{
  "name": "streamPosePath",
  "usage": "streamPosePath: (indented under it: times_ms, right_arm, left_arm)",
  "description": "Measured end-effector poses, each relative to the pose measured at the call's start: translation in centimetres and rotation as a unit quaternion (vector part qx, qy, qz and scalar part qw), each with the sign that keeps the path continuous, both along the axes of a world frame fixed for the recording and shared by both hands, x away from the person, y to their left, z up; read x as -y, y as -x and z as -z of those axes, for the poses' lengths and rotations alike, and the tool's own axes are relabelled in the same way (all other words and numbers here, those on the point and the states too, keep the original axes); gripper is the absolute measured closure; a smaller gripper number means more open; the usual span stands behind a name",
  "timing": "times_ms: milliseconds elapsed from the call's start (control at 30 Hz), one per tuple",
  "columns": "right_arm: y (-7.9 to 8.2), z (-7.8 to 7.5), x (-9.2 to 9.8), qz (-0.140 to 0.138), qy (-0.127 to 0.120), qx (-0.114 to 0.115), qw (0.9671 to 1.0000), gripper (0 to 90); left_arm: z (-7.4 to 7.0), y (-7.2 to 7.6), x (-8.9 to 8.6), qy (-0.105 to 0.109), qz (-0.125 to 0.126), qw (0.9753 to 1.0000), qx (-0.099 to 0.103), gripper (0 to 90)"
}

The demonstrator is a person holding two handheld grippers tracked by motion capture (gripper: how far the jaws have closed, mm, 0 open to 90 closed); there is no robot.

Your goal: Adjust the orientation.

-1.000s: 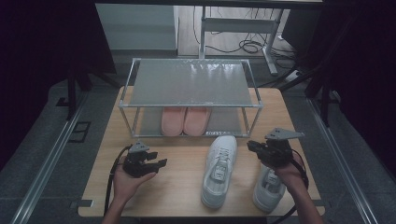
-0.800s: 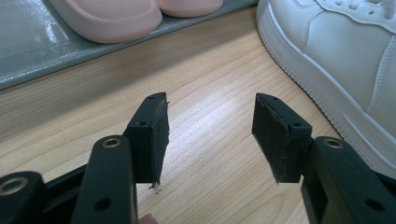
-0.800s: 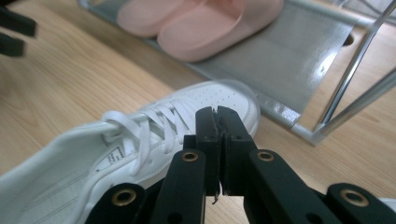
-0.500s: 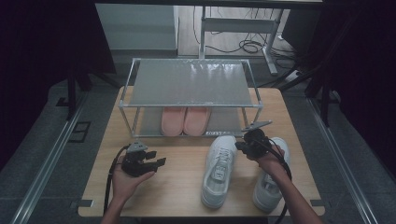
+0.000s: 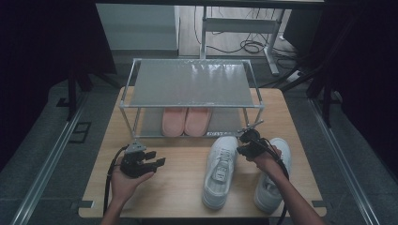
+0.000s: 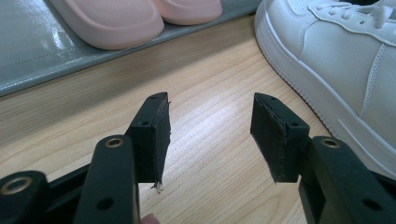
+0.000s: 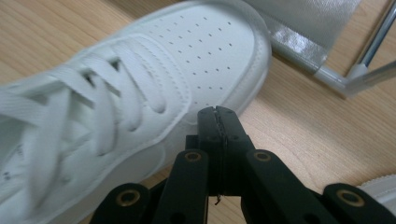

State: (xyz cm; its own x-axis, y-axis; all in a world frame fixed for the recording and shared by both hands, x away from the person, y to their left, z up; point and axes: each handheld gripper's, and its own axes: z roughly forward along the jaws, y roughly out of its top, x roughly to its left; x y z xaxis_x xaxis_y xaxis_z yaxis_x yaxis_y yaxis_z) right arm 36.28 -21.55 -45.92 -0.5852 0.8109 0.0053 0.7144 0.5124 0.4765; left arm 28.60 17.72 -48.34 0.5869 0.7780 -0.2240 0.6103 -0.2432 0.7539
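High view, shoes: we see two white sneakers on the tabletop [image 5: 141, 187], the left sneaker [image 5: 220, 171] and the right sneaker [image 5: 272, 178] side by side in front of the shoe rack [image 5: 192, 84].
High view, rack: a pair of pink slippers [image 5: 186, 121] sits on its lower shelf.
High view, right claw: the right claw [image 5: 240, 146] hangs between the two sneakers near their toes, held in the right hand [image 5: 265, 157].
High view, left claw: the left claw [image 5: 158, 162] lies low over bare wood, well apart from the sneakers, held in the left hand [image 5: 126, 178].
Left gripper view, claw: we find the jaws standing wide apart with only wood between them.
Left gripper view, surroundings: the side of the left sneaker [image 6: 345, 60] lies to the right; the pink slippers [image 6: 140, 14] sit ahead on the rack's grey shelf.
Right gripper view, claw: the jaws are pressed together with nothing between them.
Right gripper view, shoe: the tips are just beside the toe edge of the left sneaker [image 7: 140, 93]; we cannot tell whether they touch it.
Right gripper view, rack: its metal corner [image 7: 355, 70] is at upper right.
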Motion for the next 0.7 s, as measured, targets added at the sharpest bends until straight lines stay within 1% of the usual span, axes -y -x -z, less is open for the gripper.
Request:
streamPosePath:
  times_ms: [133,267,333,533,600,700]
  right_arm:
    - [-0.3,0.4,-0.1,0.007,0.014,-0.005,0.9999,90.0]
    - [-0.4,0.5,-0.6,-0.003,0.031,-0.005,0.9995,90.0]
    - [-0.5,0.5,-0.8,-0.005,0.035,-0.006,0.9994,90.0]
    - [-0.4,0.6,-1.1,-0.005,0.039,-0.004,0.9992,90.0]
    - [-0.5,0.6,-1.1,-0.005,0.026,-0.008,0.9996,90.0]
    - [-0.6,0.6,-1.6,-0.012,0.028,-0.002,0.9995,90.0]
  left_arm:
    - [0.0,0.0,0.0,-0.001,0.002,1.0,-0.001,48.2]
    - [-0.1,0.1,-0.1,0.0,0.0,1.0,0.001,48.2]
    - [-0.1,0.1,-0.1,0.001,0.0,1.0,0.001,48.3]
    - [-0.1,0.1,0.0,0.003,0.004,1.0,-0.002,48.3]
    - [-0.1,0.1,0.0,0.002,0.006,1.0,-0.002,48.3]
    - [0.0,0.1,0.1,0.002,0.006,1.0,-0.003,48.3]
